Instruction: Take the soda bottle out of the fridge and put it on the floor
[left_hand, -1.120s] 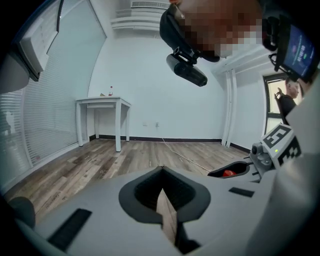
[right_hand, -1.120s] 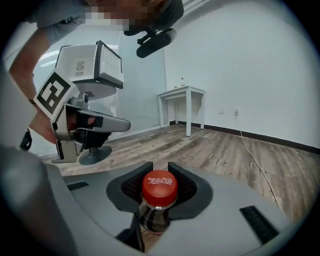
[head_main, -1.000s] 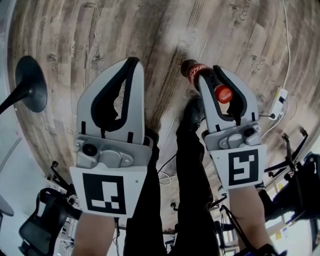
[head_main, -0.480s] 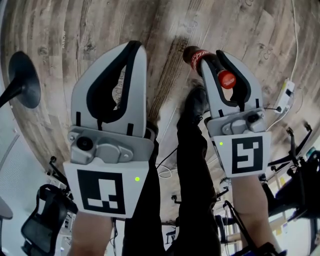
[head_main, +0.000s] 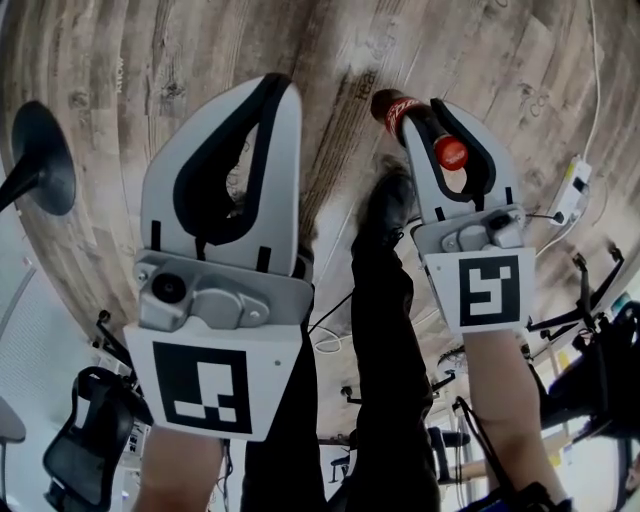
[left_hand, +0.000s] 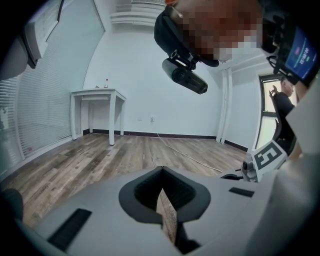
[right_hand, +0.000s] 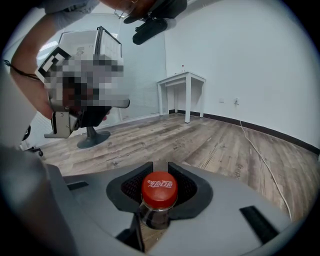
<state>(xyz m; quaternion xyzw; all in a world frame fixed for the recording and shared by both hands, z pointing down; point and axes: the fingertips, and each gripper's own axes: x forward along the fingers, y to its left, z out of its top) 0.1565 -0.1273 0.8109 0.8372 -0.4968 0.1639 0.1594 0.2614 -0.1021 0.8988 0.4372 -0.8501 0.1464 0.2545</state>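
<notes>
Left gripper (head_main: 272, 88): jaws together, tips meeting, only a thin slit along the pads in the left gripper view, nothing between them. It points forward and somewhat down, with its marker cube (head_main: 215, 385) facing the head camera. The bare left forearm (head_main: 180, 475) enters from the lower edge. Right gripper (head_main: 428, 110): jaws partly apart and clamped on a soda bottle (head_main: 392, 108) below its red cap. The cap points back toward the gripper's camera and the bottle's body projects past the jaw tips. It tilts down more steeply; its marker cube (head_main: 488, 290) faces up. The bare right forearm (head_main: 505, 400) is extended. The grippers are side by side and apart, the left one looming larger.
</notes>
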